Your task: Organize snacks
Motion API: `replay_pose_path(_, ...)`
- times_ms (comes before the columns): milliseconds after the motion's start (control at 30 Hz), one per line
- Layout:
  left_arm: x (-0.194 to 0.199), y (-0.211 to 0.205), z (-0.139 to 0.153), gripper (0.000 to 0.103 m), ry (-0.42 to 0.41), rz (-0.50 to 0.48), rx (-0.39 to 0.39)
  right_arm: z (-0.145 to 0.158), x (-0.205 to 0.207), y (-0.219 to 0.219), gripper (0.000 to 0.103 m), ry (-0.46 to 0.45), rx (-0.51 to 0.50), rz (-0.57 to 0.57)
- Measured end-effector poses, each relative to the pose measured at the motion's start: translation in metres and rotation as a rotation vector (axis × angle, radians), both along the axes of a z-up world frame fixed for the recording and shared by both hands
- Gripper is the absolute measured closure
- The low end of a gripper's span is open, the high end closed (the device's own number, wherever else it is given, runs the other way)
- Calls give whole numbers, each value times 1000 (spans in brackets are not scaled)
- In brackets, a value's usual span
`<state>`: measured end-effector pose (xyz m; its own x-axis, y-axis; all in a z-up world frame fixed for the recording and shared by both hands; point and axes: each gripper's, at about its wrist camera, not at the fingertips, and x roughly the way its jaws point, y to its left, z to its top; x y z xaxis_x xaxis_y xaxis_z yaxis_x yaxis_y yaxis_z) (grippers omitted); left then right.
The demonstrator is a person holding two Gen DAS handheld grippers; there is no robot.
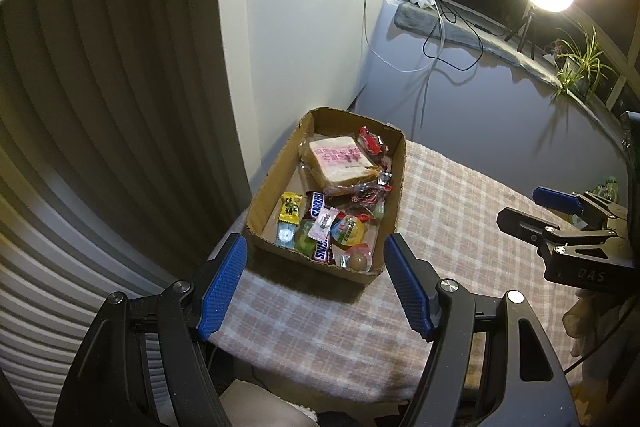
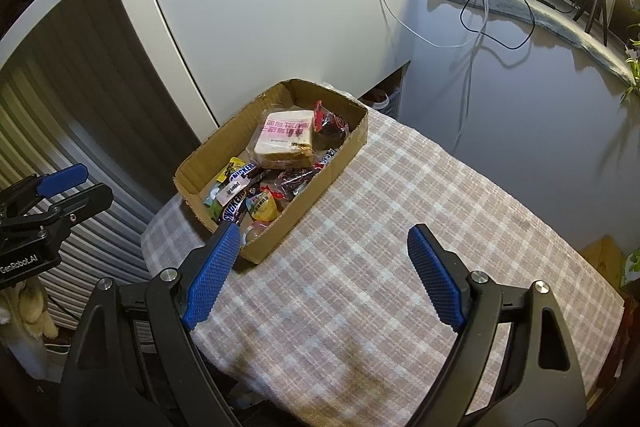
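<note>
Cardboard box (image 1: pixel 256 211) at the far left corner of the checked-cloth worktop (image 2: pixel 400 227), holding wrapped bread (image 1: pixel 344 163), 2 Snickers bars (image 1: pixel 318 205), assorted candies. Left claw (image 1: pixel 316 287): spread wide, empty, near the box. Right claw (image 2: pixel 324 275): spread wide, empty, above cloth.

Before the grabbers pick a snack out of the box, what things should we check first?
1. Left gripper open and holding nothing: ok.
2. Right gripper open and holding nothing: ok.
3. Cardboard box sitting flat on the checked tablecloth, open on top: ok.
4. Snacks reachable from above: ok. The wrapped bread lies on top at the far end, and the Snickers bar and jelly cup lie at the near end.
5. Free cloth beside the box for sorted snacks: ok, the right wrist view shows it bare.
6. Anything hidden under the pile: cannot tell.
</note>
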<state>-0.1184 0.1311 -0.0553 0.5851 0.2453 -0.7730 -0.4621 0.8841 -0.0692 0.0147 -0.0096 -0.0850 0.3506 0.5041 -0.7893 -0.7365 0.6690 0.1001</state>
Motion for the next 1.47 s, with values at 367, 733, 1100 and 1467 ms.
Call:
replay_pose_path(367,3,0,0,32,6,0,1,-3,2,0,15,8,-2,-17)
replay_pose_path(733,6,1,-3,32,12,0,-2,-6,7,-1,15,14,-3,-17)
replay_pose_path(1100,10,-1,-4,32,17,-2,-2,-8,9,-4,15,21,-3,-20)
replay_pose_path(1467,14,-3,-7,32,20,-11,1,-15,17,-11,15,32,0,-37)
